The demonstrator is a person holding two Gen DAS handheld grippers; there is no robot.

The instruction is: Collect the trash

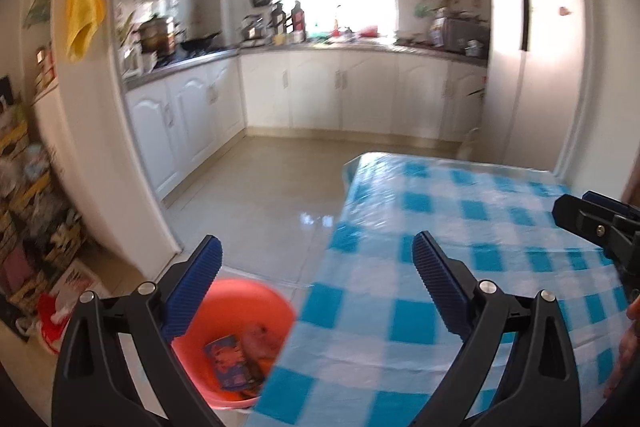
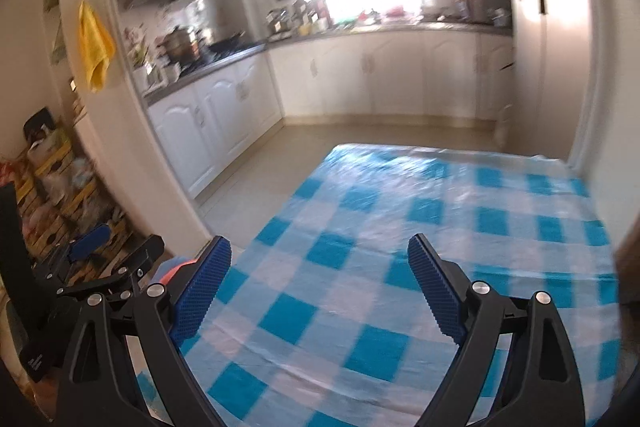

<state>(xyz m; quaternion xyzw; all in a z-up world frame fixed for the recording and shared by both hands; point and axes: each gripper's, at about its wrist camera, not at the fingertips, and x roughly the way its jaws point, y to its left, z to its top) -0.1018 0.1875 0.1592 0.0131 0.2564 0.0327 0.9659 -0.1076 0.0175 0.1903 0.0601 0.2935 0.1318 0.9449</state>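
Observation:
An orange bucket [image 1: 244,311] stands on the floor at the table's left edge, with a blue-and-pink wrapper [image 1: 230,361] and other scraps inside. My left gripper [image 1: 316,275] hangs open above the bucket and the table's corner, nothing between its fingers. My right gripper [image 2: 320,279] is open over the blue-and-white checked tablecloth [image 2: 400,267], also with nothing in it. In the left wrist view the right gripper [image 1: 596,223] shows at the right edge. The left gripper [image 2: 108,251] appears at the lower left of the right wrist view.
The table [image 1: 460,227] with its checked cloth fills the lower right. Beyond it lies tiled floor [image 1: 260,187] and an L-shaped run of white kitchen cabinets [image 1: 320,91]. A cluttered shelf [image 1: 28,207] stands on the left wall, a yellow cloth [image 1: 82,7] hanging above.

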